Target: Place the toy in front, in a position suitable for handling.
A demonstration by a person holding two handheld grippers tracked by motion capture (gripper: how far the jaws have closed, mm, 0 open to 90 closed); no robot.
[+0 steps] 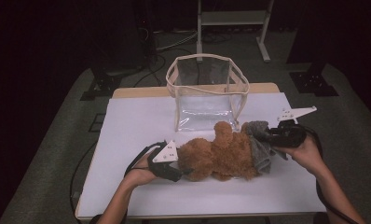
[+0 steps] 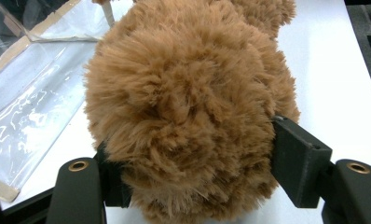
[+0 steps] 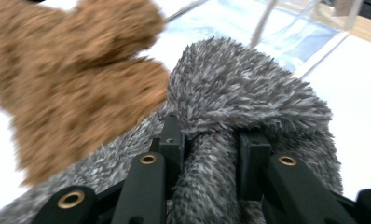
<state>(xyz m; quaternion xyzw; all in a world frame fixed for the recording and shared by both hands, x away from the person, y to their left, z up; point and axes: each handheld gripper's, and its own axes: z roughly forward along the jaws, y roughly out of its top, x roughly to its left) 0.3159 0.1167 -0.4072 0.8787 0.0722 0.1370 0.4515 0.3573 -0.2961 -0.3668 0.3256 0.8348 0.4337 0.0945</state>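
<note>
A brown plush toy [image 1: 221, 154] lies on its side across the white table [image 1: 137, 121], with a grey fuzzy part [image 1: 260, 144] at its right end. My left gripper [image 1: 183, 170] is clamped on the toy's left brown end; in the left gripper view the fur [image 2: 188, 116] bulges between both jaws of the gripper [image 2: 197, 168]. My right gripper [image 1: 267, 135] is shut on the grey part. In the right gripper view a fold of grey fur [image 3: 249, 93] is pinched in the gripper [image 3: 211, 144], and the brown body [image 3: 76, 84] lies beyond at the left.
A clear plastic bag [image 1: 207, 93] with cream edging stands open-topped just behind the toy, near the table's far edge. Its clear wall shows in the left gripper view [image 2: 34, 107] and the right gripper view [image 3: 277, 32]. A white shelf frame [image 1: 232, 18] stands on the floor beyond.
</note>
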